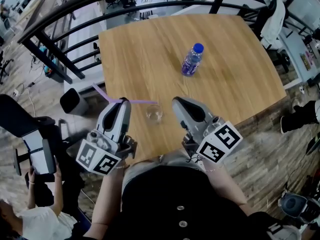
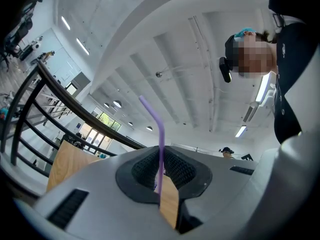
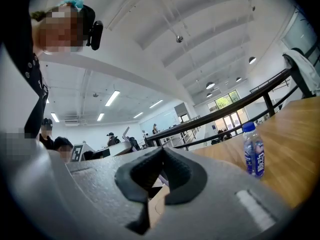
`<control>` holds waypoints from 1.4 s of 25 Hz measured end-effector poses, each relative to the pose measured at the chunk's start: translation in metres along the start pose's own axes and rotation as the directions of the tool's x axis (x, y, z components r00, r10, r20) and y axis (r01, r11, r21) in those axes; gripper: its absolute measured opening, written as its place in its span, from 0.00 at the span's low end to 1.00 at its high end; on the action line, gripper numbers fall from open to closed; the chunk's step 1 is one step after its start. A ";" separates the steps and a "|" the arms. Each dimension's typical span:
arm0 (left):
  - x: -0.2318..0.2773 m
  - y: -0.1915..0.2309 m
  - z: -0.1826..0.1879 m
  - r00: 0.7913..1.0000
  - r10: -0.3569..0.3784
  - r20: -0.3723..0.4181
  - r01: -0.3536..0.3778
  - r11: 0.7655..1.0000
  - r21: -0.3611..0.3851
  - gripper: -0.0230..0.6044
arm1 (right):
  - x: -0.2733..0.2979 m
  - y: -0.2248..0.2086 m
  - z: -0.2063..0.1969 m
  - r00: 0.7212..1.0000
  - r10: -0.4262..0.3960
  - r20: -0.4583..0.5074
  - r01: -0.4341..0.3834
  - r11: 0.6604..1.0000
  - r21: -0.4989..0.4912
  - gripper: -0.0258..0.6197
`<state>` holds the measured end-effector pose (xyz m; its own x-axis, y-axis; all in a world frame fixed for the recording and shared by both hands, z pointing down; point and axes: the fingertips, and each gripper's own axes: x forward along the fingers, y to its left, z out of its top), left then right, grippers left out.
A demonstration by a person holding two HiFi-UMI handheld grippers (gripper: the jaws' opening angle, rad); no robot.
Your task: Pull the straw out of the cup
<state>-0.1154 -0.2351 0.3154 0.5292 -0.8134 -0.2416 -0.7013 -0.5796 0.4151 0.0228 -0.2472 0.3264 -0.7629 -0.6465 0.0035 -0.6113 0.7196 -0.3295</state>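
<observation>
We judge the pull nearly done: the thin purple plastic straw with a bent end (image 1: 140,102) lies almost level, clamped in the narrow jaws of the left tool (image 1: 121,106). Its right tip is just over the rim of the small clear round cup (image 1: 154,114), which stands near the near edge of the smooth wood-grain desk (image 1: 225,84). Only carrying that tip clear seems left. The right tool (image 1: 177,103), just right of the cup, has its ribbed dark pads together on nothing. A blue-capped clear plastic bottle (image 1: 191,60) stands farther off.
</observation>
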 end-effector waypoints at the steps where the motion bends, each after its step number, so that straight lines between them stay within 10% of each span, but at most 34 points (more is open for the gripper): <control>1: 0.000 0.001 -0.001 1.000 0.004 -0.001 -0.004 1.000 -0.003 0.11 | 0.000 0.000 -0.002 1.000 0.002 -0.009 -0.002 1.000 -0.001 0.04; 35: -0.001 0.010 -0.007 1.000 0.025 0.011 -0.025 0.998 -0.050 0.11 | 0.007 0.007 -0.015 0.998 0.043 -0.049 -0.045 0.999 -0.025 0.04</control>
<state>-0.1197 -0.2393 0.3257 0.5060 -0.8284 -0.2403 -0.6893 -0.5559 0.4647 0.0099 -0.2430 0.3380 -0.7980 -0.6016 0.0351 -0.5818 0.7539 -0.3052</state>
